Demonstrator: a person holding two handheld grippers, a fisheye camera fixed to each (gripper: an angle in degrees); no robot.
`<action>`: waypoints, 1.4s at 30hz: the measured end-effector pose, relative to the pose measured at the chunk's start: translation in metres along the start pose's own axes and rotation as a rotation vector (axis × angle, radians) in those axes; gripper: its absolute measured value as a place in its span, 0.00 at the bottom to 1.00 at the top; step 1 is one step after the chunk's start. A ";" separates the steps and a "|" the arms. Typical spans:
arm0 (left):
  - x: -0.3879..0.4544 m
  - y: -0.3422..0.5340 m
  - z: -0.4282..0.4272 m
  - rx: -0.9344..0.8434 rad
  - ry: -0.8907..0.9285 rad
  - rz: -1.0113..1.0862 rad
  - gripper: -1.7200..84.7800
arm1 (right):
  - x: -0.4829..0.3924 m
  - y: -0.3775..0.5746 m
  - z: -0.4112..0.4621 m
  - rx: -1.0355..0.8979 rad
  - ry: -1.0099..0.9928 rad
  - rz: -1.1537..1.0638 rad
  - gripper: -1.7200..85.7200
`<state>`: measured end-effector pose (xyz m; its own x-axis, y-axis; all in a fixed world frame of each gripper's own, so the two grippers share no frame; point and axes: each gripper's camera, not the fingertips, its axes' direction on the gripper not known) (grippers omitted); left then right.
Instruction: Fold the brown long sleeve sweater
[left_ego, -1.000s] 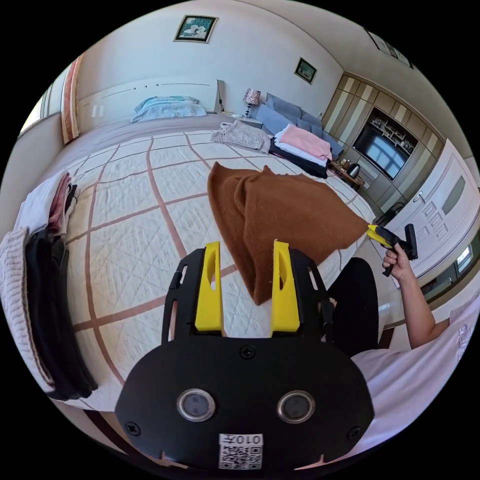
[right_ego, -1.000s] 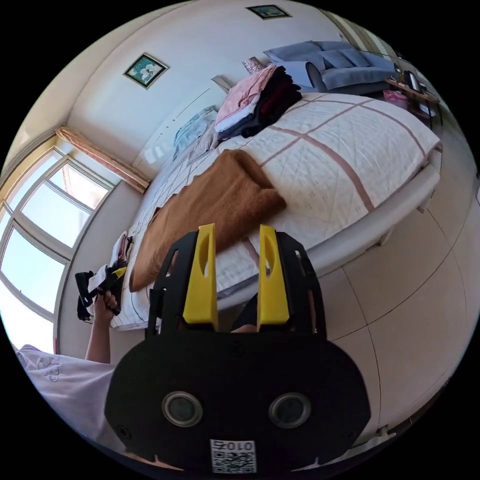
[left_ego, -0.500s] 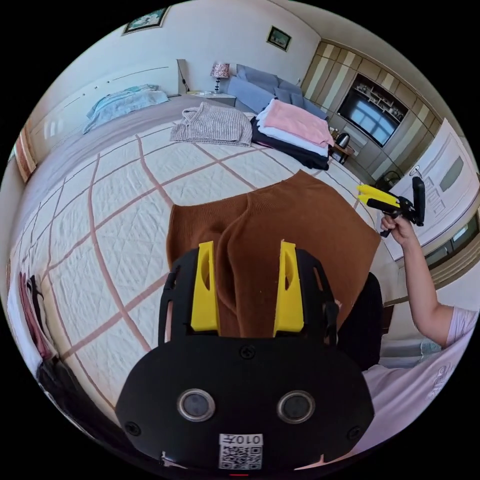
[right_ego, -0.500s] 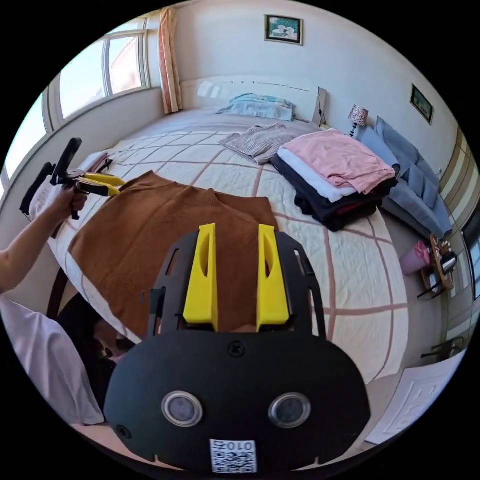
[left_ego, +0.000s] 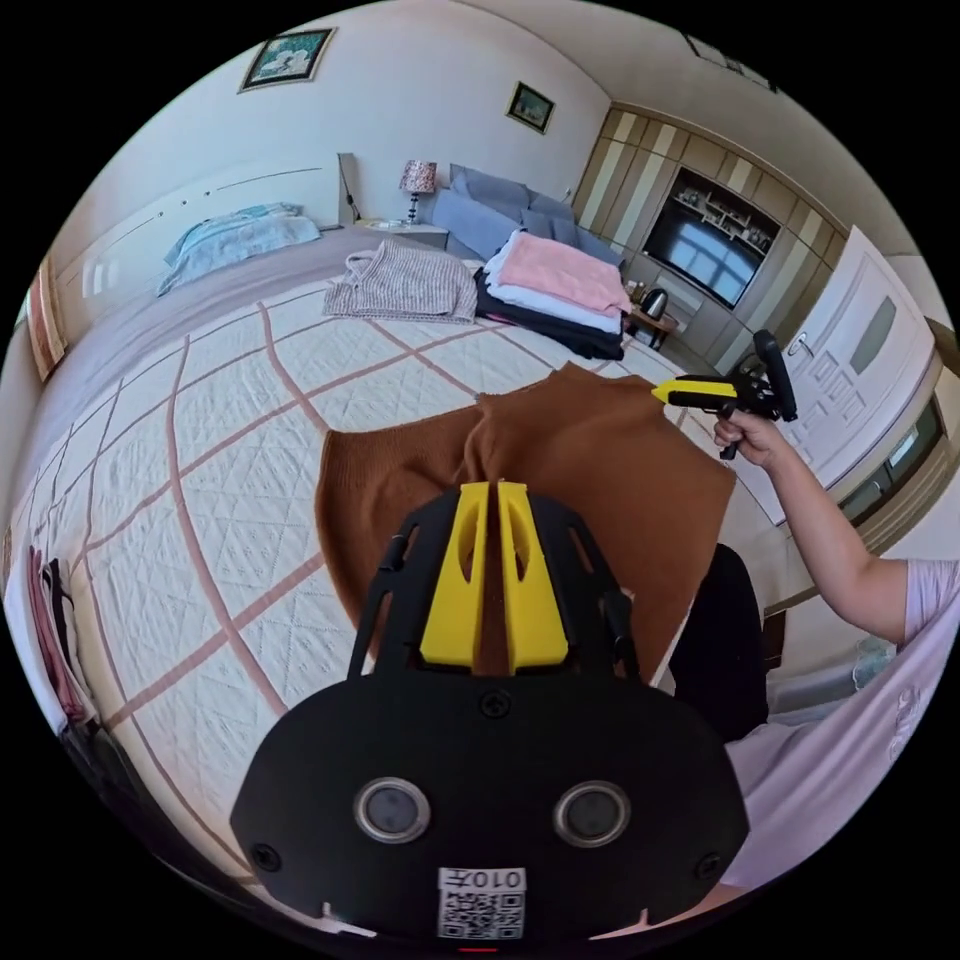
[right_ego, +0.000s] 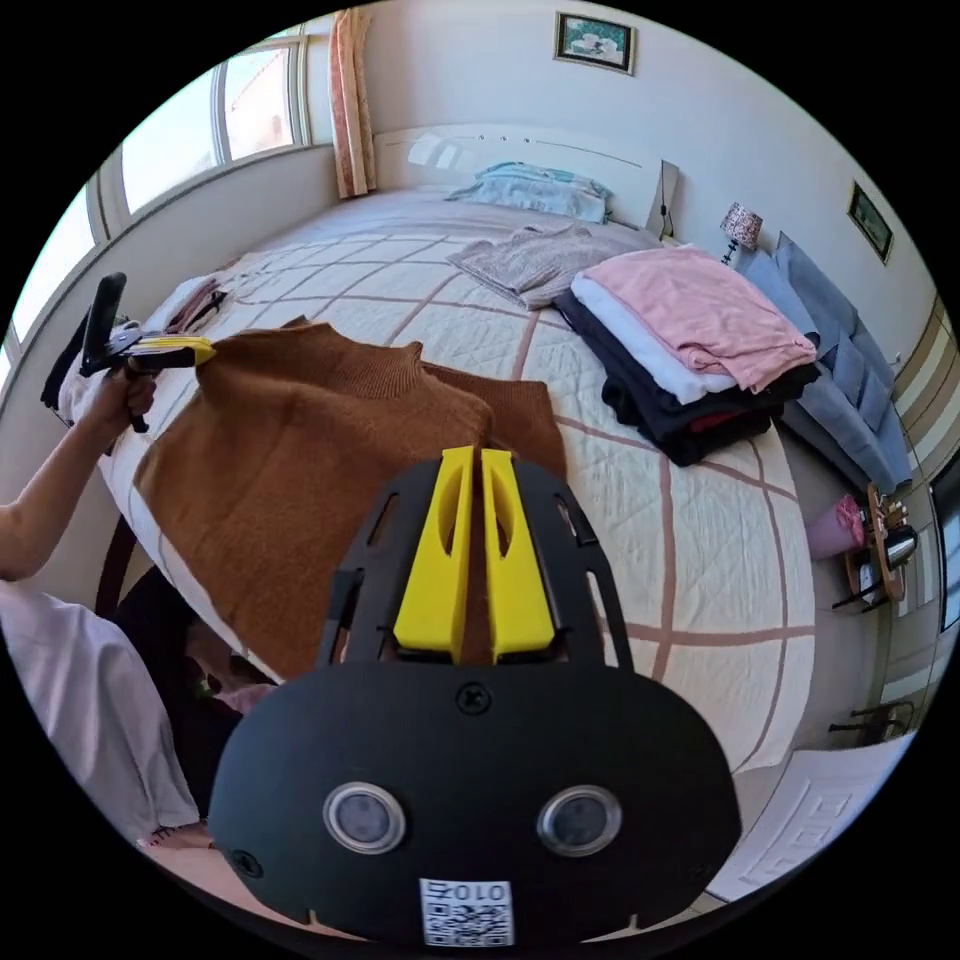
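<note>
The brown long sleeve sweater (left_ego: 600, 470) (right_ego: 300, 450) lies spread on the quilted bed (left_ego: 200, 420) (right_ego: 700, 560), its lower part hanging over the near edge. In the left gripper view my left gripper (left_ego: 487, 487) is shut on a bunched fold at one shoulder. My right gripper (right_ego: 476, 455) is shut on the cloth at the other shoulder, beside the collar. Each view also catches the other hand: the right gripper (left_ego: 680, 392) at the sweater's far corner, the left gripper (right_ego: 185, 348) at its left corner.
A stack of folded pink, white and dark clothes (left_ego: 560, 285) (right_ego: 690, 340) sits on the bed beyond the sweater, with a grey knit top (left_ego: 405, 285) (right_ego: 530, 260) beside it. More clothes (left_ego: 50, 620) pile at the bed's left edge. A door (left_ego: 860, 370) stands to the right.
Both grippers were open half a second ago; both have now shut on the sweater's shoulders. The cloth has bunched up at each grip.
</note>
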<state>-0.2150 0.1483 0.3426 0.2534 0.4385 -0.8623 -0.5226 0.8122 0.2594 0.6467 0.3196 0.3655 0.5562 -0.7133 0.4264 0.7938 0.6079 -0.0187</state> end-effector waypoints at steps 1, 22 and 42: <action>0.008 0.005 -0.010 0.029 0.008 0.022 0.03 | -0.010 0.018 -0.027 0.070 -0.020 -0.013 0.06; 0.211 0.115 -0.033 -0.029 -0.379 0.413 0.07 | -0.113 0.138 -0.079 0.138 0.279 -0.150 0.16; 0.179 0.065 -0.066 -0.162 -0.120 0.452 0.17 | -0.097 0.124 -0.093 -0.006 0.089 -0.239 0.09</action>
<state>-0.2571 0.2541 0.1767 0.0589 0.7823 -0.6201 -0.7189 0.4642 0.5173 0.7136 0.4315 0.2376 0.3715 -0.8648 0.3377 0.9069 0.4159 0.0673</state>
